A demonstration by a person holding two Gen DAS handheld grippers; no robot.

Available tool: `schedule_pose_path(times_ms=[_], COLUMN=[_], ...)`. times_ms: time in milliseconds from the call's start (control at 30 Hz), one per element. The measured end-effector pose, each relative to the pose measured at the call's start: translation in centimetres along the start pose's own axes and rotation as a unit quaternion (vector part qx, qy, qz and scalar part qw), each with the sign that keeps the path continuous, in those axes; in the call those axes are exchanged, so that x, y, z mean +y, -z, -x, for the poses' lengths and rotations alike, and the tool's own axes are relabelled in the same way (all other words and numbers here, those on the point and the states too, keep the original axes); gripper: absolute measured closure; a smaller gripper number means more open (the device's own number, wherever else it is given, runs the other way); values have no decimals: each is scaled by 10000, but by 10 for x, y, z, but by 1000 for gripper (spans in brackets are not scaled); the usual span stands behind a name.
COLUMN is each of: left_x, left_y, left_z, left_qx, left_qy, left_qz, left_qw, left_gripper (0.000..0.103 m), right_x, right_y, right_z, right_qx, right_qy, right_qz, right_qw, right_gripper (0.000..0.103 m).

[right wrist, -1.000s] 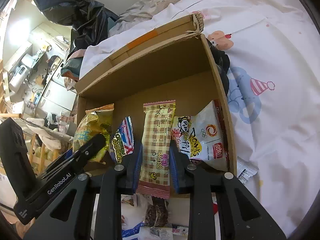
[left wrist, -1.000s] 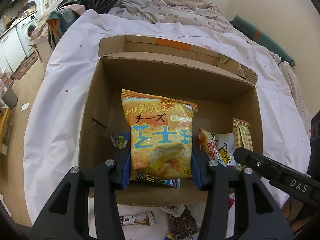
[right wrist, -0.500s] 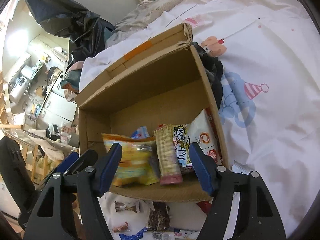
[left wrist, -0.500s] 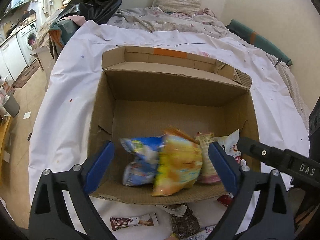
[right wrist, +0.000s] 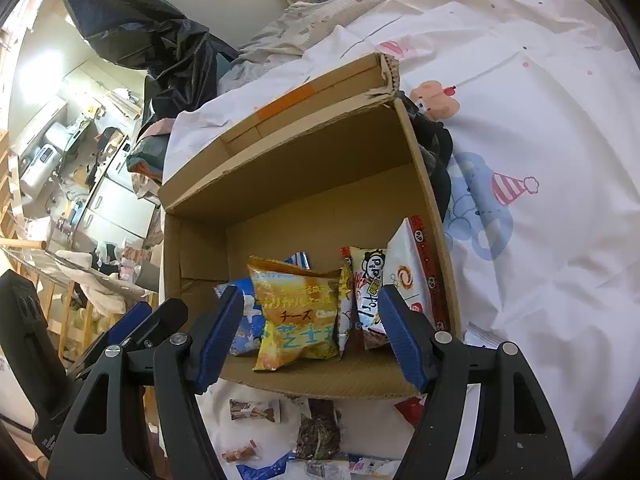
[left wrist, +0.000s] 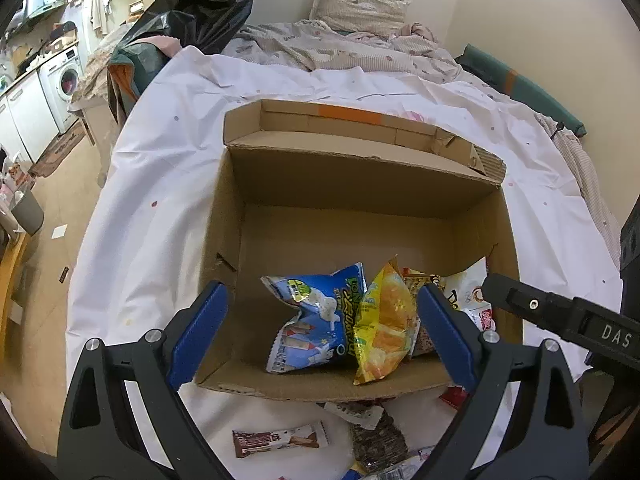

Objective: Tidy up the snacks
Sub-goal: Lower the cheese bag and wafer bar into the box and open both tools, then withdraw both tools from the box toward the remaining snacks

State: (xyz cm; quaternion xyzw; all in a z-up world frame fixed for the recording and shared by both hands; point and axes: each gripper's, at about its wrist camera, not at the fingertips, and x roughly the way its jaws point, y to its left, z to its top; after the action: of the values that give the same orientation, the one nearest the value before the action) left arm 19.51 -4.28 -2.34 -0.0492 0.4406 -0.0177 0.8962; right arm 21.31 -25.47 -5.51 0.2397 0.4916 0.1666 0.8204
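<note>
On the white bedsheet, the cardboard box holds dropped packets; both the left gripper and right gripper are spread and empty, so next comes fetching the chocolate bar lying just before the box.

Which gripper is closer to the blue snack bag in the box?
Left. The left gripper frames the blue snack bag between its open fingers; the right gripper sits further right, over the yellow cheese bag.
</note>
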Motion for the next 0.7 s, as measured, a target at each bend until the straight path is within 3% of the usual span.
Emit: schedule_pose_path(times_ms=[433,600,700], left_x=[20,36,48], left_y=[11,21,27], left_z=[35,48,55], left_qx=[-257,-239,-194], left_qy=[-112,-155,-205], left_qz=[82,113,198], left_qw=[9996,9995,9994], left_gripper=[9,9,9], right_x=[18,21,17], right_y=[20,29,38], right_z=[33,41,43], right_qx=[-207,-194,-16], right_qy=[-152,-157,-427], right_qz=[147,261,121], right_qw=[9996,9993,9990], right_gripper=[30,25,23])
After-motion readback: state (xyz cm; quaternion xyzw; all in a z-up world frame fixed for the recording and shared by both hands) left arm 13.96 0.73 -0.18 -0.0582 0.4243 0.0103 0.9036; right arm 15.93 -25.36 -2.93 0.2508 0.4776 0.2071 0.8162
